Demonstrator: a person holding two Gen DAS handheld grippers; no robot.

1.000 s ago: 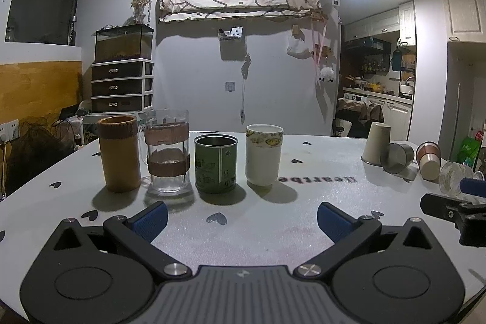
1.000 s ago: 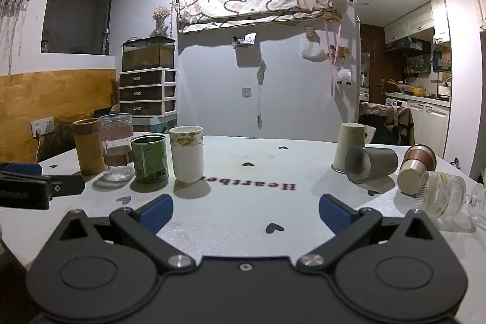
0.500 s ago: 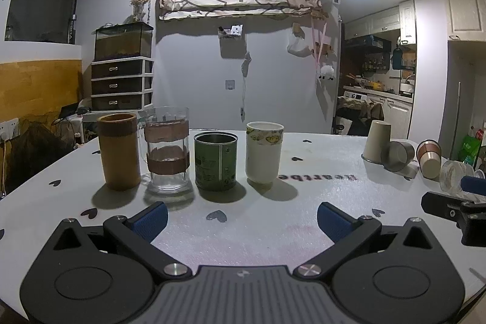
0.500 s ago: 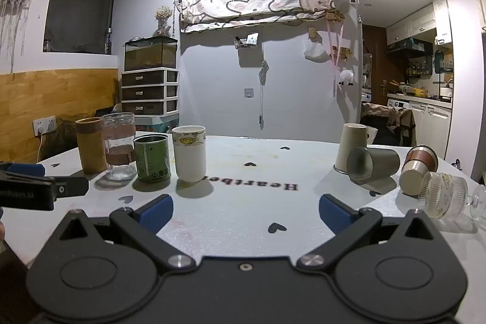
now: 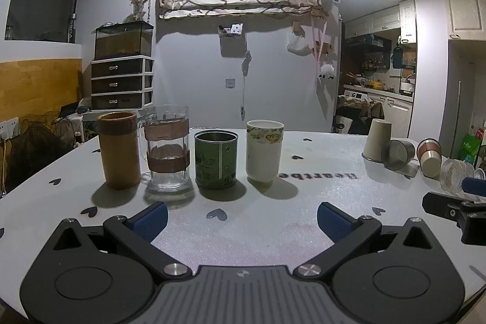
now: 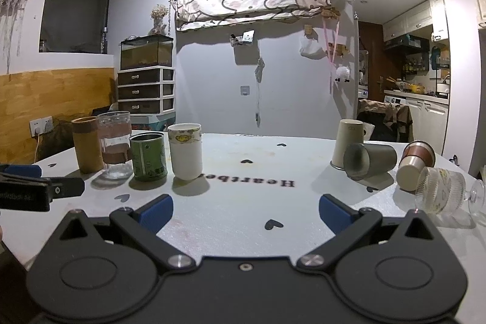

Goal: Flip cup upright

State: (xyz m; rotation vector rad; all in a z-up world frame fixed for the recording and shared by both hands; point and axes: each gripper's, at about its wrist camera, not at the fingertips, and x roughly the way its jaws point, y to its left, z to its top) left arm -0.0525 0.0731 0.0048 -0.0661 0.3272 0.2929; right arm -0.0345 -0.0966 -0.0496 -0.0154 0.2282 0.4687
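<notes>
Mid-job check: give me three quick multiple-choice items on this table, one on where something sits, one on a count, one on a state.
1. Where does the green tin stand?
A. Between the glass mug and the white cup
B. Beside the goblet
C. At the row's left end

2. How many cups stand upright in the left row?
A. Two
B. Four
C. Six

3. How is the grey tumbler?
A. Upright
B. Upside down
C. On its side

Answers:
1 A, it stands between those two in the row.
2 B, brown cup, glass mug, green tin and white cup all have mouths up.
3 C, it lies on the table with its mouth facing the camera.
</notes>
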